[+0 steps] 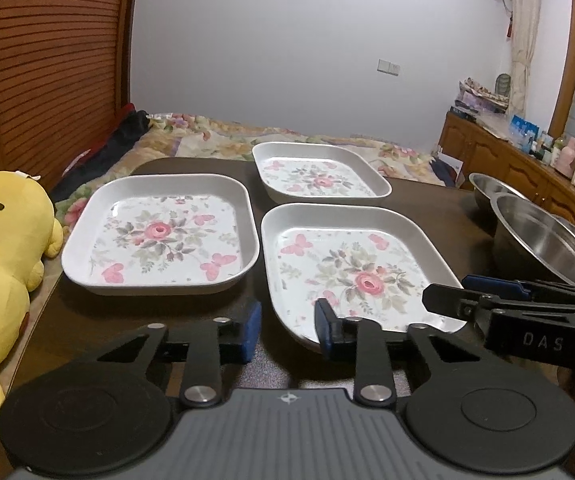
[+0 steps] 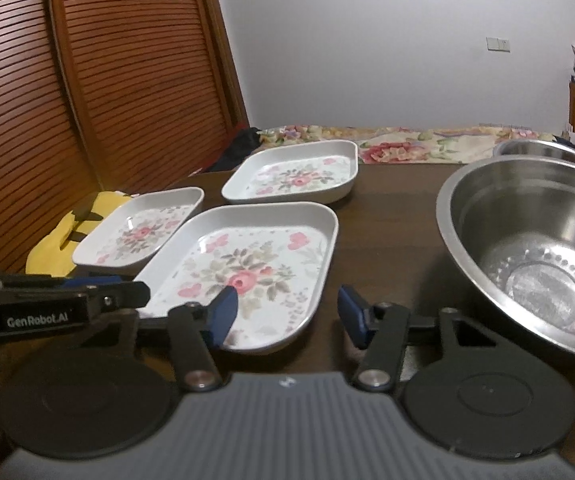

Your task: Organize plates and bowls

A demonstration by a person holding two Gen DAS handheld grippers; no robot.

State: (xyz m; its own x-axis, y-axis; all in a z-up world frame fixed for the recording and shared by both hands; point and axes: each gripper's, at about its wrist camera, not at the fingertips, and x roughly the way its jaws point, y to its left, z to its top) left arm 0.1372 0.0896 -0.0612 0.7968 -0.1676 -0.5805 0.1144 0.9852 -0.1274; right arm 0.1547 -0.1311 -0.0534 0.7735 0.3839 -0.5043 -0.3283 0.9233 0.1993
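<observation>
Three white rectangular plates with pink flower prints lie on the dark table (image 1: 99, 316): a left plate (image 1: 159, 236) (image 2: 139, 228), a far plate (image 1: 319, 176) (image 2: 295, 176) and a near plate (image 1: 351, 272) (image 2: 255, 272). Two steel bowls stand at the right, a big bowl (image 1: 543, 240) (image 2: 527, 256) in front of a second bowl (image 1: 491, 188) (image 2: 539, 150). My left gripper (image 1: 287, 330) is open, with its right finger at the near plate's front left corner. My right gripper (image 2: 289, 310) is open, and its left finger hangs over that plate's front edge. Neither holds anything.
A yellow plush toy (image 1: 3, 280) lies off the table's left edge. Behind the table is a bed with a floral quilt (image 1: 227, 140). A slatted wooden door (image 2: 67, 100) is at the left, and a cluttered wooden cabinet (image 1: 507, 160) at the right.
</observation>
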